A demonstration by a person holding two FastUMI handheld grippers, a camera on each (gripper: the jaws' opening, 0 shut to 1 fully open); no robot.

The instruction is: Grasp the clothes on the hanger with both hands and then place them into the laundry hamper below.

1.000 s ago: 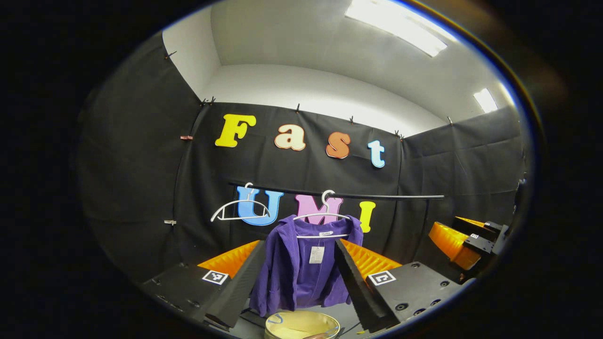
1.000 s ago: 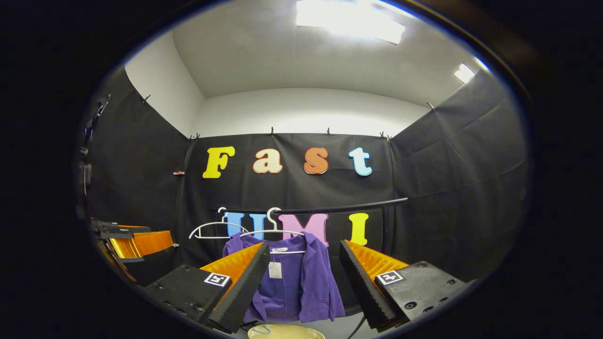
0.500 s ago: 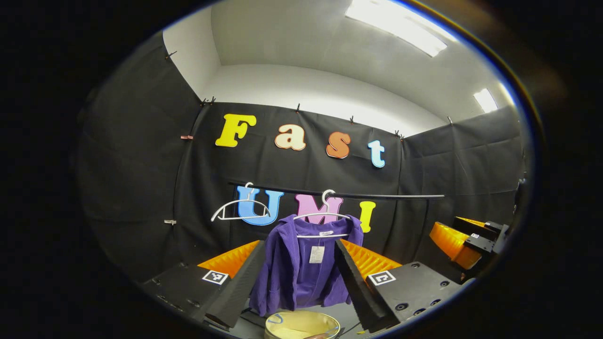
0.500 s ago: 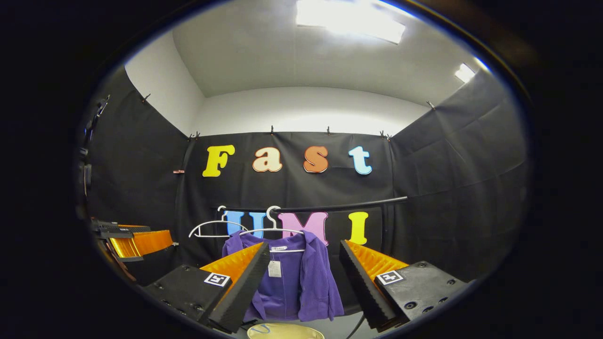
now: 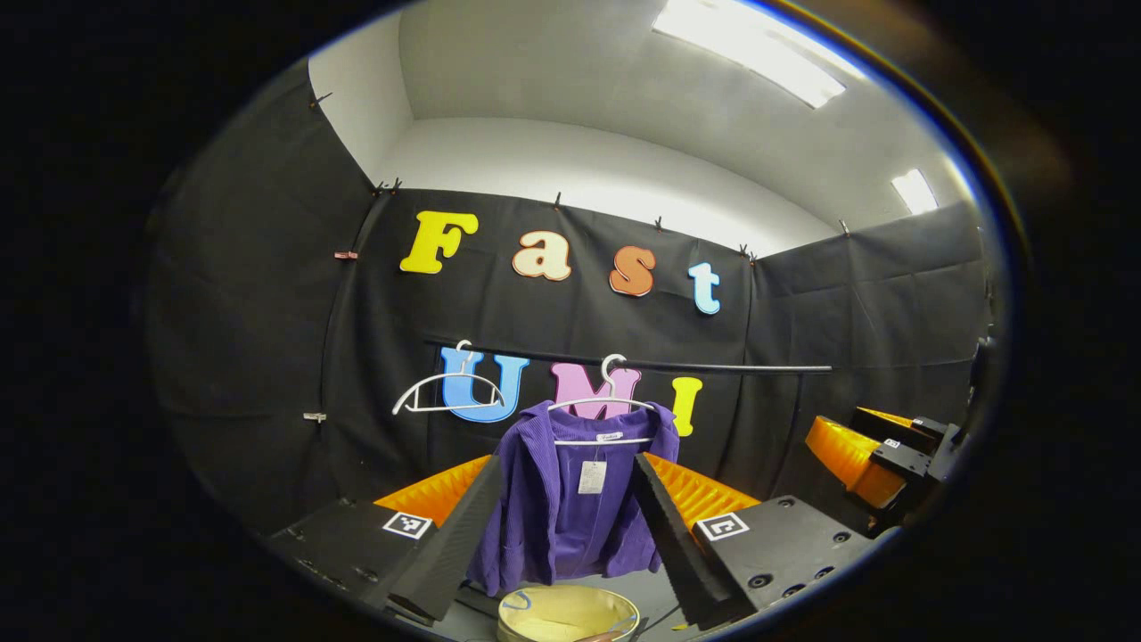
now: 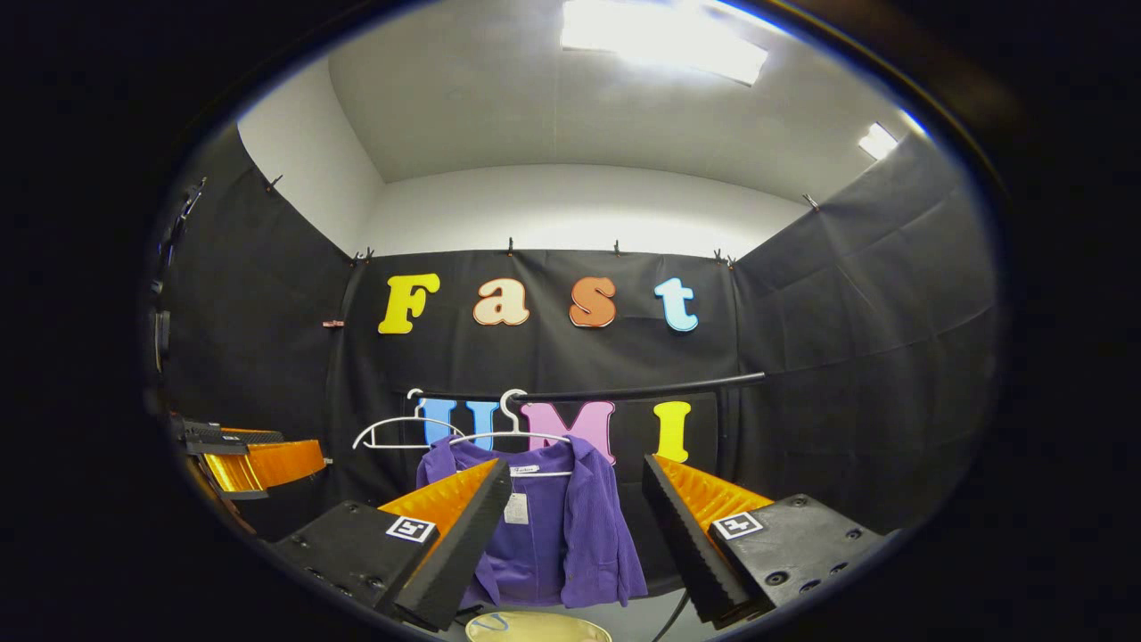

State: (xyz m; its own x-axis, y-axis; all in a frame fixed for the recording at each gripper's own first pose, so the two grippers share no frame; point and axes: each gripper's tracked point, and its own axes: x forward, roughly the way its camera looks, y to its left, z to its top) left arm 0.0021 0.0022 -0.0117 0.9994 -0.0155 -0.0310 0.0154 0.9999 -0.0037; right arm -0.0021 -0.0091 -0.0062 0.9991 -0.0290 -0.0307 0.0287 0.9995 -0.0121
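A purple jacket (image 5: pixel 570 499) (image 6: pixel 557 526) hangs on a white hanger (image 5: pixel 603 410) (image 6: pixel 513 437) from a black rail (image 5: pixel 713 366) (image 6: pixel 642 390). Below it stands a pale round laundry hamper (image 5: pixel 566 615) (image 6: pixel 535 627). My left gripper (image 5: pixel 570 526) is open, some way short of the jacket, which shows between its fingers. My right gripper (image 6: pixel 575 535) is open too and likewise short of the jacket. The right gripper (image 5: pixel 878 446) appears at the far right of the left gripper view; the left gripper (image 6: pixel 241 455) appears at the far left of the right gripper view.
A bare white hanger (image 5: pixel 446 392) (image 6: pixel 397 432) hangs on the rail to the left of the jacket. Black cloth walls close in the booth on three sides.
Both views have shifted slightly: the jacket and the rail sit a little higher in the left gripper view and a little left in the right gripper view. Both grippers stay open.
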